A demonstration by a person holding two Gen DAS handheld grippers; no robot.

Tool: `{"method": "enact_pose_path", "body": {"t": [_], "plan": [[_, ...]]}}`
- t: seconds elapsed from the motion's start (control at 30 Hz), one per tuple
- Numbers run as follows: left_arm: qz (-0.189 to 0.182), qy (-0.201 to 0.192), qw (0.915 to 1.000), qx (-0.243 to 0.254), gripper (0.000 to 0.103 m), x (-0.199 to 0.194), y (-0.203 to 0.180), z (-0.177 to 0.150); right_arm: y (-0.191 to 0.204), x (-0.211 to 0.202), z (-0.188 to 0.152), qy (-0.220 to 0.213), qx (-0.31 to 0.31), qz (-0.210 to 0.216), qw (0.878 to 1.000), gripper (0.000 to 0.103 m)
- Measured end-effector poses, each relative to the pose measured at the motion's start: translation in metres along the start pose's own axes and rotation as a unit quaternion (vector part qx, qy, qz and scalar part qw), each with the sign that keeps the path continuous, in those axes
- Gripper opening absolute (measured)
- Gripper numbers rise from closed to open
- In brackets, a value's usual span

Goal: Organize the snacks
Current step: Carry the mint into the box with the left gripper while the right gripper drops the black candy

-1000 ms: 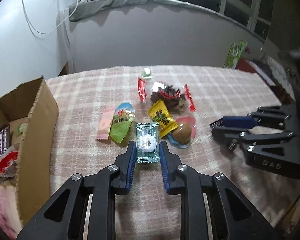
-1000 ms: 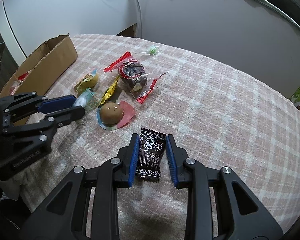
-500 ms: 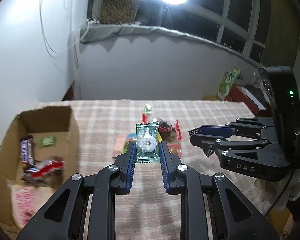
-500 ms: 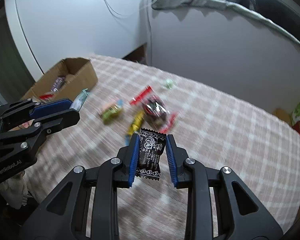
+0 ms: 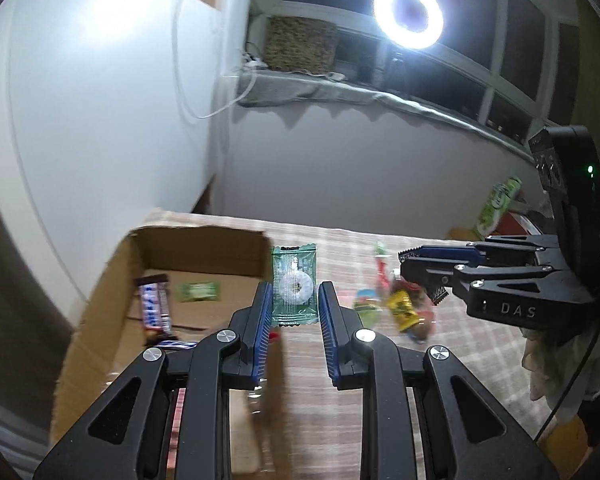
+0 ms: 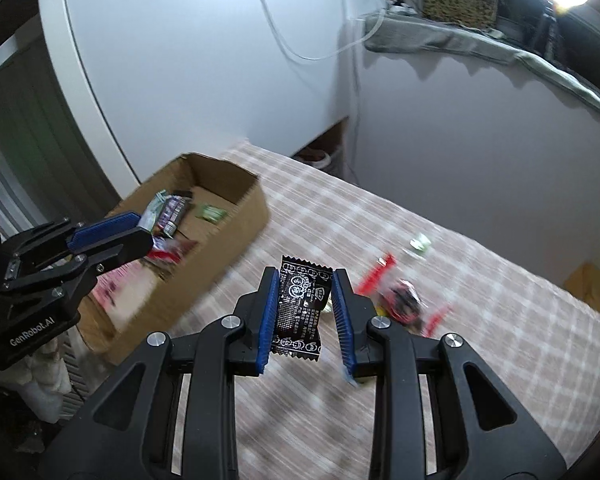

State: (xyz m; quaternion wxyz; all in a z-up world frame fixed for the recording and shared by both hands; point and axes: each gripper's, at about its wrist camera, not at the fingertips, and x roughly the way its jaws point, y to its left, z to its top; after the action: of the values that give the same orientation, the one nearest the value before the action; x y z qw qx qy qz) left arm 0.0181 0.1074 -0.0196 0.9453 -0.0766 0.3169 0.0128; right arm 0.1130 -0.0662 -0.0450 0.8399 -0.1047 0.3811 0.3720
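Note:
My left gripper (image 5: 293, 300) is shut on a clear green candy packet (image 5: 293, 284) with a white ring sweet inside, held in the air at the right wall of the open cardboard box (image 5: 204, 240). My right gripper (image 6: 305, 304) is shut on a black candy packet (image 6: 300, 308) with white print, lifted above the checked tablecloth (image 6: 440, 360). In the right wrist view the left gripper (image 6: 140, 232) hangs over the box (image 6: 228, 216). In the left wrist view the right gripper (image 5: 420, 268) floats above the loose snacks (image 5: 404, 308).
The box holds a blue chocolate bar (image 5: 154, 308), a small green packet (image 5: 199, 291) and red wrappers. Loose snacks lie on the cloth: a red-wrapped pack (image 6: 400, 300), a small green sweet (image 6: 420, 244). A green bag (image 5: 500, 204) stands far right. White walls close behind.
Both grippers have risen off the cloth with their packets and swung left toward the box. The left one now sits at the box's right wall; the snack pile has dropped away to the right.

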Motion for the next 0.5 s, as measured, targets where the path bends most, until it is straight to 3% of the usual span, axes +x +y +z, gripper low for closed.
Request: {"method": "enact_pose_path", "body": {"t": [0.5], "plan": [[0.050,0.004,0.9980,-0.040,0.022,-0.004,0.063,-0.007,0.058,0.051,0.048,0.014,-0.035,0.053,0.998,0.028]]}}
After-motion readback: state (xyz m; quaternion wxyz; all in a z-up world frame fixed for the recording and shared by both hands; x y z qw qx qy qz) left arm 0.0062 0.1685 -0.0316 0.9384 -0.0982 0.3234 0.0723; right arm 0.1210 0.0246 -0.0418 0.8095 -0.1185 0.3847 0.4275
